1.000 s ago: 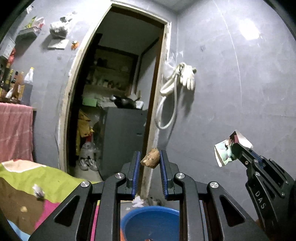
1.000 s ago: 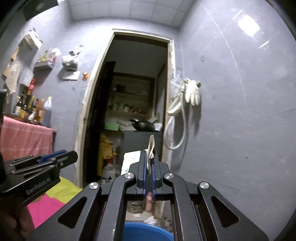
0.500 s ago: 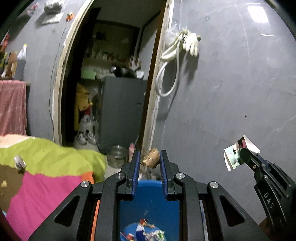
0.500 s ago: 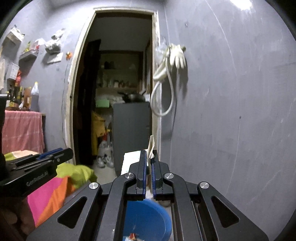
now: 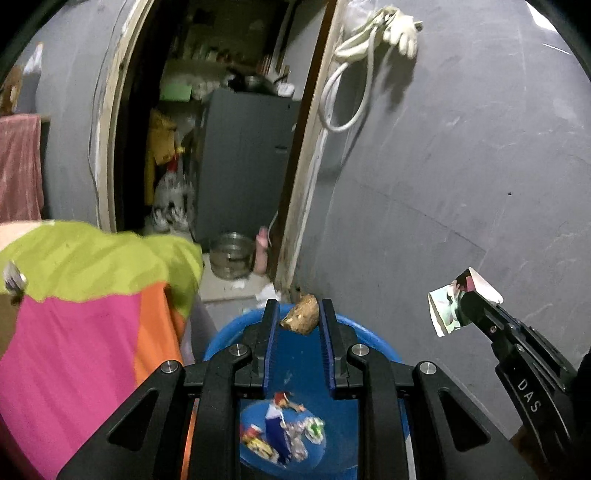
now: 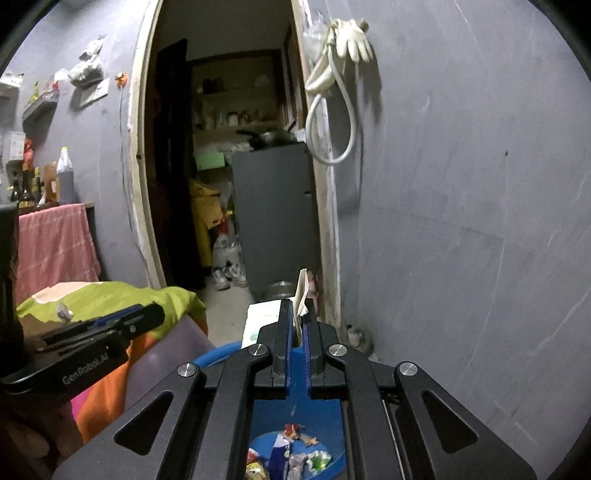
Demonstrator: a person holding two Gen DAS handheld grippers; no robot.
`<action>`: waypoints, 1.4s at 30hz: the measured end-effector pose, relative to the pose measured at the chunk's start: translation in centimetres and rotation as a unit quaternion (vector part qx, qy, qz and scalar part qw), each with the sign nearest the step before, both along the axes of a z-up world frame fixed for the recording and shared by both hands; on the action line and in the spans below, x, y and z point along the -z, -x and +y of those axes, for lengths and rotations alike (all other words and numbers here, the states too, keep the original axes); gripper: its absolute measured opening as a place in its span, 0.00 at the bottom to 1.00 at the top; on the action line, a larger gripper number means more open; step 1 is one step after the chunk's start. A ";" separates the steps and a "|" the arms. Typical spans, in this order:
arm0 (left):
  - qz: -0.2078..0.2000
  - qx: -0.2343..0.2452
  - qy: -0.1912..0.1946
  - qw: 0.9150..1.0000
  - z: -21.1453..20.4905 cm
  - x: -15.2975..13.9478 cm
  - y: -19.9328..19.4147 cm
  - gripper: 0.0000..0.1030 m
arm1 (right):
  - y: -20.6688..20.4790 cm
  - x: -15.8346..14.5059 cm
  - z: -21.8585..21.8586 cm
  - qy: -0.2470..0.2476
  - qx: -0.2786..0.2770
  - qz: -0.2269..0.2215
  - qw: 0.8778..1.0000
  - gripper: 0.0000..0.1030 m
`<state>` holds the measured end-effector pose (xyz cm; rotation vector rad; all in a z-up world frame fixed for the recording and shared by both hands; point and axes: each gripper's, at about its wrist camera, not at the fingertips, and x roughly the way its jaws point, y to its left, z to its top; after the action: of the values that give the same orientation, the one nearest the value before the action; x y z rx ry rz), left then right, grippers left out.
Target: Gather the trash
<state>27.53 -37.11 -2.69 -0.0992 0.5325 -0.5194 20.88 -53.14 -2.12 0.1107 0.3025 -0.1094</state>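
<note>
Above the blue bin (image 5: 384,350), at its far rim: left gripper (image 5: 298,321), fingers parted only by the width of a brown crumpled lump (image 5: 301,314), pinched between the blue pads (image 5: 272,332) near their tips, touching both. Down inside the bin, against its floor: a heap of coloured wrappers (image 5: 282,435), well below the lump and apart from it.

Off to the right in the left wrist view: right gripper (image 5: 466,300), tips clamped on a folded printed paper scrap (image 5: 445,310), most of the sheet jutting out beyond and to the left of the tips. From the right wrist view: same gripper (image 6: 300,317), fingers almost closed, paper scrap (image 6: 302,293) standing upright in the narrow slit between the pads, top edge poking above the fingertips (image 6: 285,314); bin (image 6: 221,352) directly underneath, wrappers (image 6: 291,450) visible at its bottom.

Beside the bin's left rim: green, pink and orange cloth (image 5: 85,314). Beyond, past the doorway: grey cabinet (image 5: 243,162), metal bowl (image 5: 231,260) on the floor. High on the grey wall (image 5: 461,147): white glove (image 5: 400,31) and looped hose (image 5: 354,85).
</note>
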 end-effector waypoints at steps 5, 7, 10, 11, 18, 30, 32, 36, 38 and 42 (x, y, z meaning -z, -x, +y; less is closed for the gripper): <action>0.041 0.007 0.007 0.999 0.2 1.0 -1.1 0.17 | -0.6 0.5 -0.5 -0.016 -0.006 0.022 1.000 0.04; 0.052 0.008 0.008 0.999 0.2 1.2 -1.5 0.17 | -1.0 0.8 -0.7 -0.021 -0.009 0.031 0.999 0.04; 0.065 0.009 0.009 0.998 0.3 1.2 -1.8 0.21 | -1.1 0.9 -0.8 -0.024 -0.012 0.037 0.999 0.04; 0.067 0.010 0.011 0.998 0.4 1.1 -1.8 0.25 | -1.1 0.9 -0.8 -0.025 -0.013 0.038 0.999 0.04; 0.072 0.006 0.021 0.997 1.6 0.1 -2.0 0.31 | -1.0 0.8 -0.8 -0.027 -0.015 0.033 0.999 0.05; 0.022 -0.017 0.040 0.999 6.2 -4.3 -0.1 0.49 | 0.7 -2.2 1.5 -0.020 -0.025 -0.031 0.999 0.37; 0.008 -0.023 0.038 0.999 7.4 -5.3 0.3 0.56 | 1.1 -3.4 2.6 -0.011 -0.033 -0.048 0.998 0.41; -0.036 -0.042 0.036 0.998 11.2 -7.7 1.5 0.68 | 2.0 -5.7 4.9 0.006 -0.045 -0.084 0.995 0.55; -0.053 -0.053 0.036 0.997 13.0 -8.8 2.0 0.76 | 2.3 -6.8 6.1 0.008 -0.053 -0.102 0.993 0.65; -0.081 -0.079 0.059 0.992 16.9 -10.2 3.4 0.96 | 2.7 -8.4 8.6 0.008 -0.071 -0.126 0.989 0.81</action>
<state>24.11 -20.20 7.54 -0.2075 0.3321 -0.4005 18.20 -44.55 6.31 0.0860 0.0559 0.0441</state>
